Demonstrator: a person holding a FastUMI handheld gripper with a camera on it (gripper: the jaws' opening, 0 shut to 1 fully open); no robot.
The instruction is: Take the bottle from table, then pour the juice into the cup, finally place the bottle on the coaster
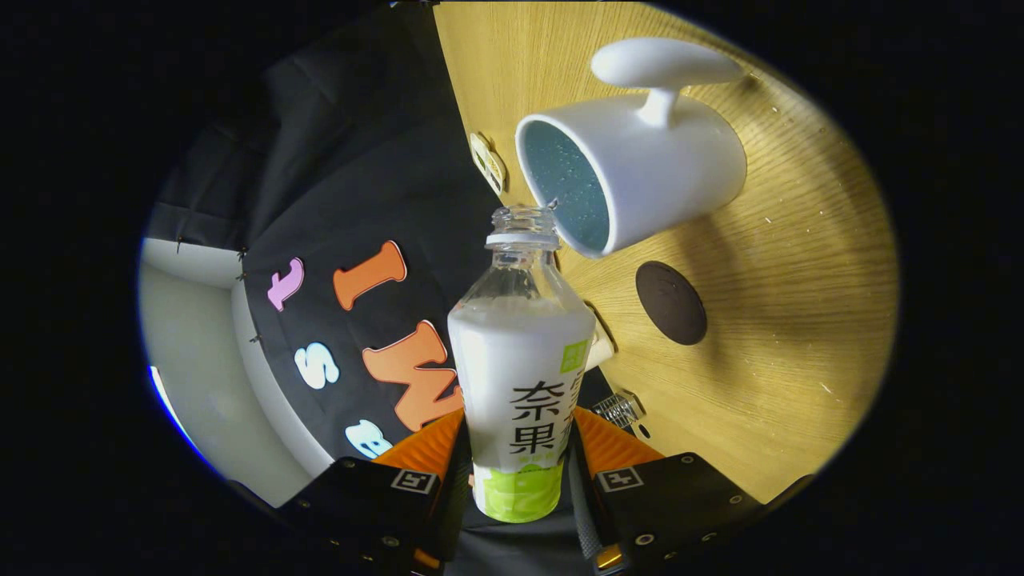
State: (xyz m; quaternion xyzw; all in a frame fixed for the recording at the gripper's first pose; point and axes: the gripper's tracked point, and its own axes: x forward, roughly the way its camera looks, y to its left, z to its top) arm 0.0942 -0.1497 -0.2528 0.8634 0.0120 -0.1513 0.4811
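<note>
The gripper (520,472) is seen closed on the bottle (520,384), with its 2 fingers pressed against the lower labelled part from either side, so the bottle is held firmly between them. The bottle has been tipped together with the gripper, since the wooden table (800,320) appears turned on its side beyond it. No cap is seen on the open neck (524,228), and the neck lies just at the rim of the white cup (640,168), whose blue inside faces the bottle. The pouring step is judged to be in hand, though no stream can be made out. The pale juice appears level with the bottle's shoulder, short of the neck, so more tilt will likely be needed. To do this well, the neck should be kept over the cup's opening, not beside its rim, and the tilt should be raised slowly so that the liquid is not thrown past the far wall. The grip should be kept tight, as a smooth bottle may slip. Beyond the fingers, just past the cup, the dark round coaster (670,302) is seen waiting on the table for the bottle.
</note>
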